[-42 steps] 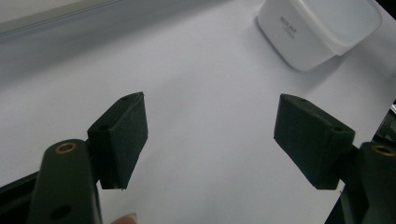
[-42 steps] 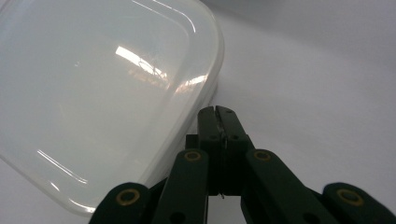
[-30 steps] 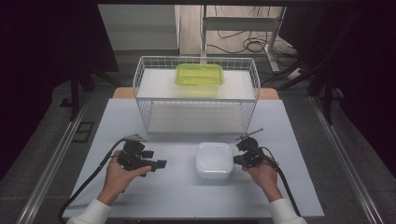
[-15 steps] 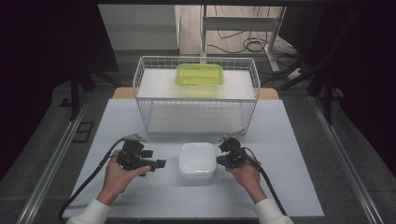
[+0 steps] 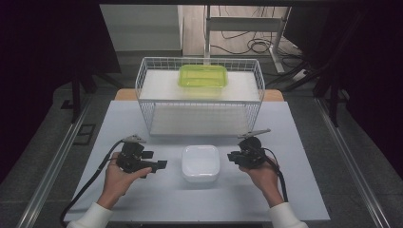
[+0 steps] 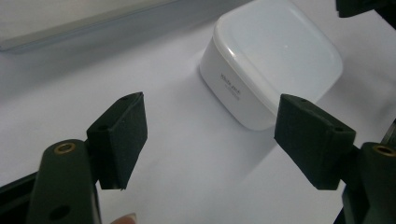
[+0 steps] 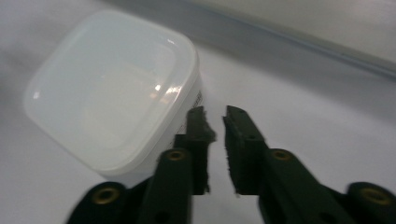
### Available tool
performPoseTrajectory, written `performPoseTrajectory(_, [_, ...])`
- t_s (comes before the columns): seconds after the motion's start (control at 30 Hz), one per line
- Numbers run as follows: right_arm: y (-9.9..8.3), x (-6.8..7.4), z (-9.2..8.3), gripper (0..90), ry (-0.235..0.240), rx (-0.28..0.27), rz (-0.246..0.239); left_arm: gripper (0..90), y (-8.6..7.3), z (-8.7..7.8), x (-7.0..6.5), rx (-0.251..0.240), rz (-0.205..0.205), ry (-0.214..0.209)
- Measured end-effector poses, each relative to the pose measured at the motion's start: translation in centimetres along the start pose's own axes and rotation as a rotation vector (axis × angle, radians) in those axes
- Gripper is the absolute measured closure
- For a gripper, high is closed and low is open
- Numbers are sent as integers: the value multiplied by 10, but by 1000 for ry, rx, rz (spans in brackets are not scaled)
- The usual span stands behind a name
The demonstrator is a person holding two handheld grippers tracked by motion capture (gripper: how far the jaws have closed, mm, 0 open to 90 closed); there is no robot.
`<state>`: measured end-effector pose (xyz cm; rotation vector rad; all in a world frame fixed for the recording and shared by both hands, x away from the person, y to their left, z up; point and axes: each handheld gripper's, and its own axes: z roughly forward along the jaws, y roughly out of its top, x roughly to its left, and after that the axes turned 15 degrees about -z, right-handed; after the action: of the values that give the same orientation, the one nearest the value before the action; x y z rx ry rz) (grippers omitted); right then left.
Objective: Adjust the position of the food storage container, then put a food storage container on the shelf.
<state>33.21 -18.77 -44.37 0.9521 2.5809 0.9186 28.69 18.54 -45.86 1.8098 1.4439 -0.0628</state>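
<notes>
High view: the white lidded box [image 5: 200, 162] sits on the table [image 5: 304, 190] just in front of the wire basket [image 5: 199, 97]. Left of the box, the left gripper [image 5: 160, 164] gapes wide and empty; right of it, the right gripper [image 5: 231, 156] has just been parting its jaws slightly, nothing between them.

At the lower left of the high view, the left hand-held gripper [image 5: 160, 165] sits with jaws spread wide. At lower right, the right hand-held gripper [image 5: 231, 156] has just been opening, a narrow empty gap between its jaws.
</notes>
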Motion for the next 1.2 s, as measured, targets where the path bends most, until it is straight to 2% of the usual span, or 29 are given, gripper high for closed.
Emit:
performPoseTrajectory(0.1, [-3,-4,-13,568,46,-50,25,263,0,-2,-1,-11,-25,-26])
performPoseTrajectory(0.2, [-5,-7,-20,499,111,-80,51,274,1,-3,-3,-20,-45,-44])
performPoseTrajectory(0.27, [-6,-8,-20,433,127,-94,61,275,1,-2,-3,-19,-53,-44])
performPoseTrajectory(0.33, [-7,-7,-19,378,120,-88,61,276,1,-2,-3,-13,-58,-44])
performPoseTrajectory(0.43, [-8,-7,-17,367,119,-80,62,275,0,-2,-4,-8,-58,-43])
performPoseTrajectory(0.57, [-9,-7,-17,351,126,-96,74,274,-2,-4,-6,-13,-64,-48])
performPoseTrajectory(0.67, [-7,-7,-17,344,135,-111,82,277,-3,-7,-9,-18,-91,-103])
performPoseTrajectory(0.73, [-7,-7,-16,357,144,-112,77,280,-2,-6,-12,-19,-90,-106])
performPoseTrajectory(1.07, [-5,-1,-8,390,183,-110,90,311,6,13,-19,6,-141,-127])
performPoseTrajectory(1.2, [-3,0,-2,404,204,-103,109,331,10,23,-15,27,-192,-148])
